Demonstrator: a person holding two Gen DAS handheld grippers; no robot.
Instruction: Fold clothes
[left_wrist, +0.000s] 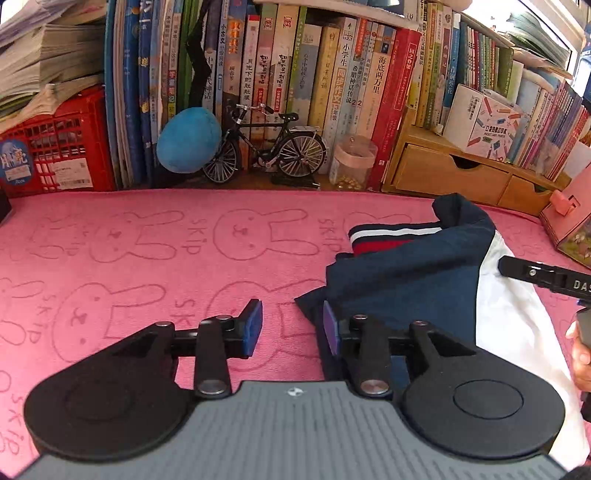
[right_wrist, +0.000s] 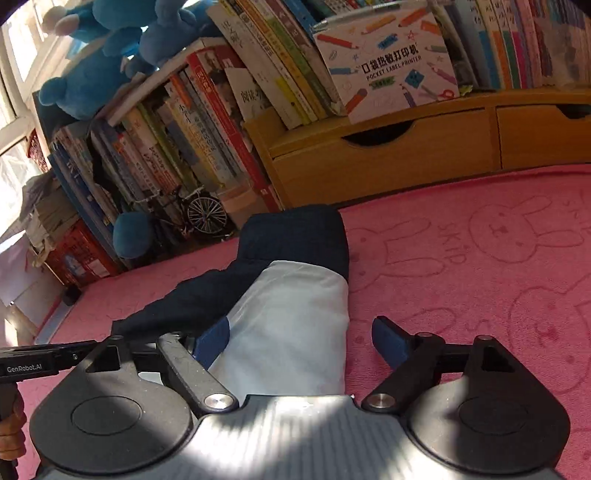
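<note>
Lying folded on the pink bench (left_wrist: 147, 236) near its back edge, the jacket (left_wrist: 406, 273) sits compact; left tongs (left_wrist: 293, 326) and right tongs (right_wrist: 303, 341) hover spread, pinching nothing, likely to let it settle.

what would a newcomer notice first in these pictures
The bright pink rabbit-print towel covering the whole surface, with a folded navy and white garment lying on its right part. Behind it, a wall of books, where a model bicycle stands next to a blue plush.
</note>
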